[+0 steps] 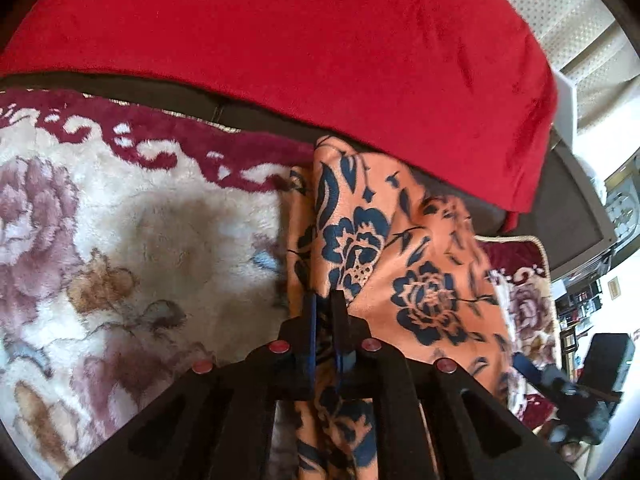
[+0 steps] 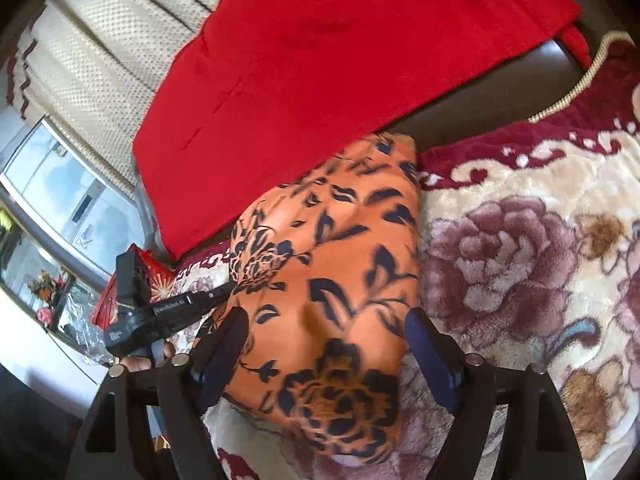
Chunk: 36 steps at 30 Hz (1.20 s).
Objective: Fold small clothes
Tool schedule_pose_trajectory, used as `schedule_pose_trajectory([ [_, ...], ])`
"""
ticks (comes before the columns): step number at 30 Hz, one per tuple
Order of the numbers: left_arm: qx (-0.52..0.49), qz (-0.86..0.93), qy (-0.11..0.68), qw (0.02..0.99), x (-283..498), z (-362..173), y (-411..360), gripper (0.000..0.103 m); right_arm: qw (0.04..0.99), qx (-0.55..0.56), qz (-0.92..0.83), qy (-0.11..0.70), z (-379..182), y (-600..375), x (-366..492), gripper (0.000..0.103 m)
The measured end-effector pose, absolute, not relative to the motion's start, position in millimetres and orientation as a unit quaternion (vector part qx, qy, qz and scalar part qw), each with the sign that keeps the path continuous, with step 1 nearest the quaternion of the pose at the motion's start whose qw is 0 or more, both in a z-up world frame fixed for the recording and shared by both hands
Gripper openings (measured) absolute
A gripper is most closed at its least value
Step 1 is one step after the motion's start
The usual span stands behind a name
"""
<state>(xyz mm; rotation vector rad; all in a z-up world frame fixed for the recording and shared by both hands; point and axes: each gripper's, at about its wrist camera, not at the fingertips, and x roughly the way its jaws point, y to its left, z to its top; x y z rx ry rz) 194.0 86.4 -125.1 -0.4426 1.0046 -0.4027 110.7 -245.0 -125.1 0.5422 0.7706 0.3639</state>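
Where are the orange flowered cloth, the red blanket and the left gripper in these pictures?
orange flowered cloth (image 2: 344, 280): right wrist view, on its middle, between the open fingers.
red blanket (image 1: 300, 40): left wrist view, on its broad flat face.
left gripper (image 1: 325, 304): left wrist view, between its fingertips, shut on the cloth's edge.

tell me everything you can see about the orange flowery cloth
The orange cloth is a thin, soft-looking fabric printed with dark navy flowers and leaves. It lies bunched and partly folded on a plush cream and maroon floral blanket, its far end near a red cloth. The left hand-held gripper is shut on it, pinching a ridge of it between the fingers. The right hand-held gripper is open, its fingers astride the cloth's near part; whether they touch it is unclear.
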Motion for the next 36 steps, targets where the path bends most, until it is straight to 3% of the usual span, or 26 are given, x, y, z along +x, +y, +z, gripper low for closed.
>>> schedule_pose_trajectory([
  [3,-0.227,-0.216,0.461,0.830,170,-106,95,0.013,0.878,0.253,0.169,0.370,-124,-243,111,0.084],
  [5,-0.228,-0.223,0.448,0.835,144,-100,95,0.032,0.875,0.264,0.171,0.367,-126,-244,108,0.084],
  [7,-0.225,-0.220,0.449,0.836,124,-102,91,0.040,0.877,0.267,0.170,0.362,-125,-244,103,0.084],
  [11,-0.221,-0.216,0.476,0.823,106,-121,79,0.039,0.874,0.274,0.172,0.363,-125,-242,97,0.084],
  [12,-0.217,-0.211,0.478,0.825,106,-125,77,0.033,0.873,0.274,0.172,0.364,-125,-242,96,0.084],
  [13,-0.211,-0.211,0.479,0.825,106,-126,75,0.012,0.874,0.273,0.173,0.364,-124,-241,94,0.084],
  [20,-0.192,-0.197,0.418,0.866,92,-79,81,0.010,0.875,0.273,0.171,0.360,-120,-242,84,0.084],
  [25,-0.203,-0.151,0.505,0.825,113,-156,82,0.011,0.867,0.290,0.164,0.371,-132,-249,86,0.084],
  [32,-0.189,-0.150,0.499,0.832,117,-155,78,0.012,0.870,0.288,0.189,0.351,-106,-238,103,0.086],
  [36,-0.194,-0.155,0.496,0.832,110,-149,78,0.012,0.828,0.343,0.225,0.383,-125,-234,156,0.093],
])
